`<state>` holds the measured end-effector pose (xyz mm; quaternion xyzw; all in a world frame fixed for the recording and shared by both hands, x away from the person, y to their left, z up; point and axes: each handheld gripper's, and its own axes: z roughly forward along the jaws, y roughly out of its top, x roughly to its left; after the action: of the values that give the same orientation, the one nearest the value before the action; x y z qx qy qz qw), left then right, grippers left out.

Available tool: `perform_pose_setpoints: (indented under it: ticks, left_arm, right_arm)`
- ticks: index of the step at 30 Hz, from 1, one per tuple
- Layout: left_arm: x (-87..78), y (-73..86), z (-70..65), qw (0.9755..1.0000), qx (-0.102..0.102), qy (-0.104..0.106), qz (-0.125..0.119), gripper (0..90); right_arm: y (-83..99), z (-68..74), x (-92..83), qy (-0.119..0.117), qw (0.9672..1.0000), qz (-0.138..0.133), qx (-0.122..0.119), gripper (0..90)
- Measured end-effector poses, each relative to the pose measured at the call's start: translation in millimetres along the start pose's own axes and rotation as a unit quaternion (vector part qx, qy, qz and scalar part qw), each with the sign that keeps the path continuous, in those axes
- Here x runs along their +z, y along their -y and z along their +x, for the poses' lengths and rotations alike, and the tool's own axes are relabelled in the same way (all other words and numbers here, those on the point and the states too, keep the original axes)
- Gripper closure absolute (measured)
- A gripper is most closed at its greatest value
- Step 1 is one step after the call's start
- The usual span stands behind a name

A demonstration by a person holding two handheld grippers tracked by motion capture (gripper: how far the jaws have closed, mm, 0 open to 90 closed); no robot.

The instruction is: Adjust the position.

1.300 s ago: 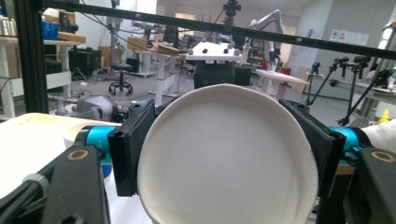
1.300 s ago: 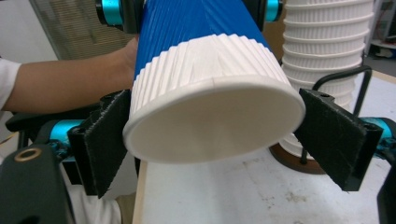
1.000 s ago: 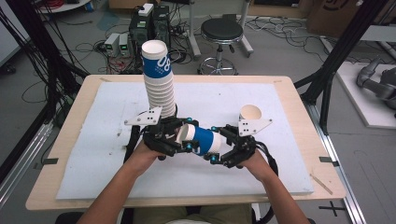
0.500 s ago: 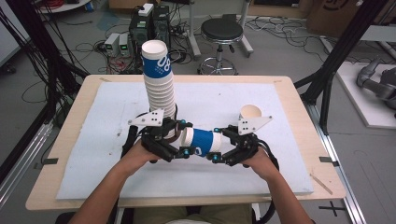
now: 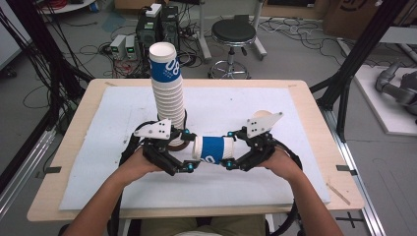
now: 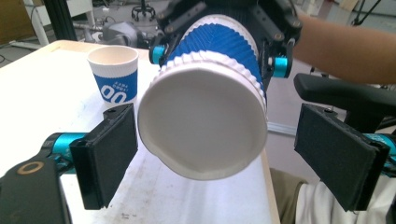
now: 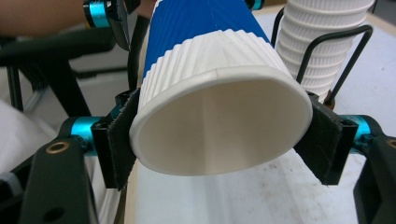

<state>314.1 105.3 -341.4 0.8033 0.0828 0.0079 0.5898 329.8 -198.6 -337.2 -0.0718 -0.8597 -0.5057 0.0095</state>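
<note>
We pinch the cup in the right hand-held gripper (pads at its rim). The left hand-held gripper has just spread, jaws clear of the cup.

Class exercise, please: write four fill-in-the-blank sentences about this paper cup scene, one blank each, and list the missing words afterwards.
1. The paper cup held between the two grippers lies on its ____.
2. The right gripper is ____ on that cup's rim end.
3. The left gripper has its jaws ____, pads clear of the cup's base.
4. The tall stack of cups stands in a ____ holder.

Missing words: side; shut; open; wire
</note>
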Motion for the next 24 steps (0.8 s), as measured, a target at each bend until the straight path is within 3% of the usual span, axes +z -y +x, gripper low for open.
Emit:
perform_pose_setpoints:
  ticks: [5,10,14,24]
  left_arm:
    - [1.6,-0.7,-1.5,0.9998,0.01,-0.001,0.019,13.4]
    - [1.2,-1.5,-2.0,0.9997,0.007,0.005,0.023,13.4]
    - [1.5,-1.8,-1.9,0.9996,0.006,0.008,0.028,13.4]
    - [8.3,-2.4,0.3,0.9975,0.012,0.013,0.068,13.4]
  right_arm:
    - [-12.4,1.5,3.3,-0.005,0.9987,0.048,-0.014,23.5]
    - [-22.7,3.6,9.7,-0.009,0.9946,0.099,-0.031,23.4]
    - [-28.4,3.4,13.0,-0.012,0.9927,0.113,-0.04,23.4]
    - [-40.1,2.7,22.3,-0.018,0.9862,0.155,-0.056,23.4]
